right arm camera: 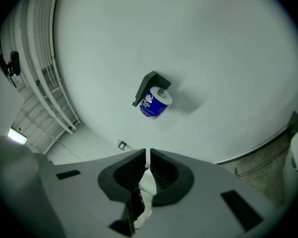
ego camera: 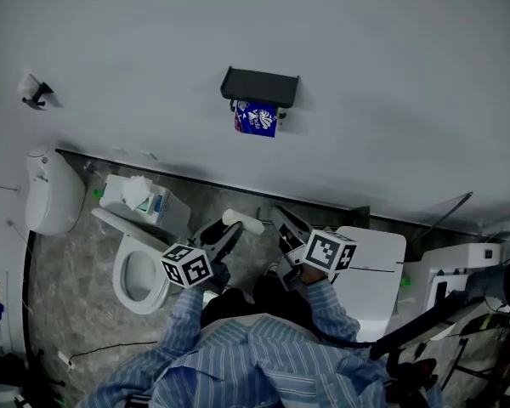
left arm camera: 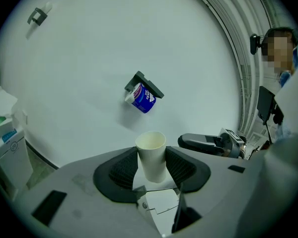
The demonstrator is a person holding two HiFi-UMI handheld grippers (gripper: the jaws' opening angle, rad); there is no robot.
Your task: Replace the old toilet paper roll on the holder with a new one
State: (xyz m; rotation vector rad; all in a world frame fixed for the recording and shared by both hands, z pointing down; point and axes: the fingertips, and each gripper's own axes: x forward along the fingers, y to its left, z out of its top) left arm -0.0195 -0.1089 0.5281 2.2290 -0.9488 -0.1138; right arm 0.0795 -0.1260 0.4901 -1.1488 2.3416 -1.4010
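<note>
A black holder [ego camera: 260, 85] on the white wall carries a roll in a blue printed wrapper [ego camera: 256, 118], also seen as the blue roll [left arm camera: 143, 98] and the blue roll [right arm camera: 155, 104]. My left gripper [ego camera: 229, 232] is shut on a bare white cardboard tube [left arm camera: 151, 155], which stands upright between its pads, well short of the wall. My right gripper [right arm camera: 148, 165] has its jaws almost together, with nothing between the tips. A crumpled white strip [right arm camera: 145, 192] hangs behind its pads; I cannot tell whether it is pinched. Both grippers point at the holder from a distance.
A toilet [ego camera: 140, 274] with its seat down stands at the lower left, and a tissue box [ego camera: 140, 195] sits behind it. A white bin lid [ego camera: 370, 270] lies at the right. A small hook [ego camera: 34, 92] is on the wall. Another person [left arm camera: 288, 83] stands at the right.
</note>
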